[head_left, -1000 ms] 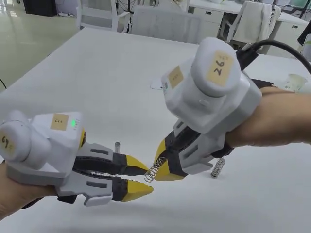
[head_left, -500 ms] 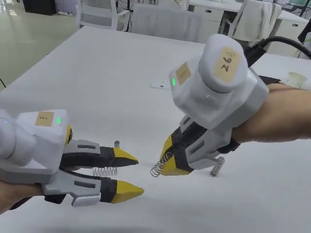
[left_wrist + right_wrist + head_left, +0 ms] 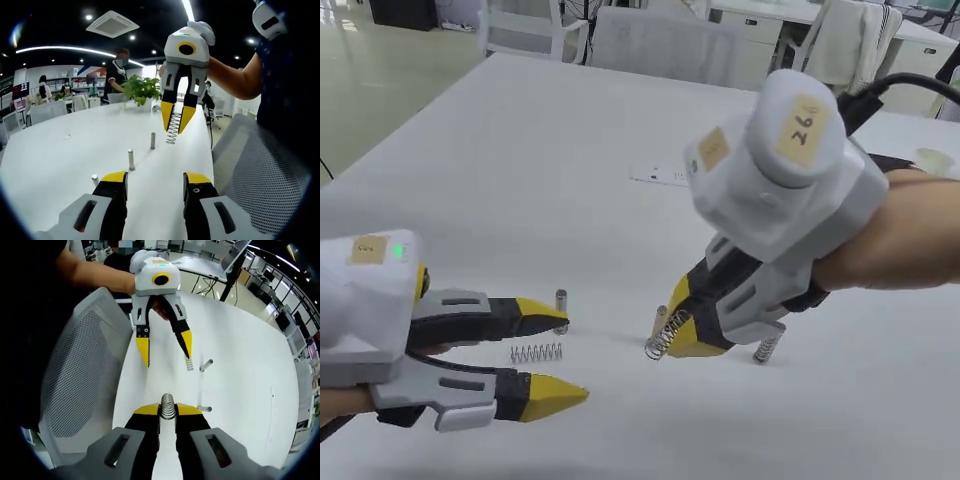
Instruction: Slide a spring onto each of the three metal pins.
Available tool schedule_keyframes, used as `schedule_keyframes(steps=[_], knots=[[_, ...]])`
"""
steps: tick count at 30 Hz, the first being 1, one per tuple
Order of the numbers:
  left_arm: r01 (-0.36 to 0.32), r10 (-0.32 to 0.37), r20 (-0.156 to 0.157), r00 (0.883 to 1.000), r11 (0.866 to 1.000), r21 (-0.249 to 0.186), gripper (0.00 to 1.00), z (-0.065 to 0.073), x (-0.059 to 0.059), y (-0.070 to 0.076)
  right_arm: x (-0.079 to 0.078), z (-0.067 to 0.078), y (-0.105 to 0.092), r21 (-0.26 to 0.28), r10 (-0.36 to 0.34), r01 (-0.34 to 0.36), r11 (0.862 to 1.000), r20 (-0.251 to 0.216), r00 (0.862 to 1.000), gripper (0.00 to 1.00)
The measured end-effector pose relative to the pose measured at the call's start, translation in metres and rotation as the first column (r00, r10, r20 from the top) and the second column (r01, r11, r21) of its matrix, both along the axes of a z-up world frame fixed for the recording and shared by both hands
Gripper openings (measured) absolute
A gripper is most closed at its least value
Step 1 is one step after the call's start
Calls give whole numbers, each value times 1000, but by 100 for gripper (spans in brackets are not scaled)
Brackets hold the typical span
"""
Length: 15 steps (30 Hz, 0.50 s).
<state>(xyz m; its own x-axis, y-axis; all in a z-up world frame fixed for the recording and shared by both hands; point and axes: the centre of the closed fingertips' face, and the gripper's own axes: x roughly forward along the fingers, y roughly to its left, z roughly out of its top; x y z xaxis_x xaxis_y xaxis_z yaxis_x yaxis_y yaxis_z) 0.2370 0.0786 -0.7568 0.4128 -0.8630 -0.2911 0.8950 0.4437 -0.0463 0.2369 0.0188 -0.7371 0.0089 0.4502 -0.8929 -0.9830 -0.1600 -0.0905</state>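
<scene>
**Count.** I see two grippers, three springs and three pins on the white table [image 3: 520,150].

**Pins.** The left pin [image 3: 561,300] and the middle pin [image 3: 660,318] stand upright and bare. The right pin [image 3: 153,134] carries the fitted spring [image 3: 765,348].

**Springs.**
- The held spring [image 3: 662,338] is pinched between the closed yellow tips of the right gripper [image 3: 682,335]. Its free end points down and to the left, just beside the middle pin, and I cannot tell whether the two touch.
- In the right gripper view the held spring's coil sits end-on, clamped between both jaws.
- The loose spring [image 3: 536,352] lies flat on the table, near the left pin.

**Left gripper.** The left gripper [image 3: 560,355] sits low at the near left with its jaws spread wide, gripping nothing. The loose spring lies on the table between its two tips.

**Change over the last half second.**
- The left gripper has drawn back to the left. The loose spring, which was deeper between the jaws, now lies at their tips, though the spring itself has not moved.
- The right gripper has shifted slightly right, which uncovers the middle pin.
- One second ago the left jaws were narrower and reached almost to the held spring.

**Writing.** A tan sticker [image 3: 802,125] on the right gripper bears the handwritten "26". The marks on the left gripper's sticker [image 3: 368,250] are too small for me to read, and a green light [image 3: 397,250] glows beside it.
</scene>
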Motion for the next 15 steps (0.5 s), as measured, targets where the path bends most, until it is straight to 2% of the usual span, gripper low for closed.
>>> schedule_keyframes(steps=[6,15], knots=[[-55,55,-13,998,998,-5,44,-5,3,13,4,0,-4,-5,-12,12,1000,5,1000,8],[-110,110,-14,994,994,-12,49,-7,6,27,10,2,-10,-10,-30,30,999,6,1000,8]])
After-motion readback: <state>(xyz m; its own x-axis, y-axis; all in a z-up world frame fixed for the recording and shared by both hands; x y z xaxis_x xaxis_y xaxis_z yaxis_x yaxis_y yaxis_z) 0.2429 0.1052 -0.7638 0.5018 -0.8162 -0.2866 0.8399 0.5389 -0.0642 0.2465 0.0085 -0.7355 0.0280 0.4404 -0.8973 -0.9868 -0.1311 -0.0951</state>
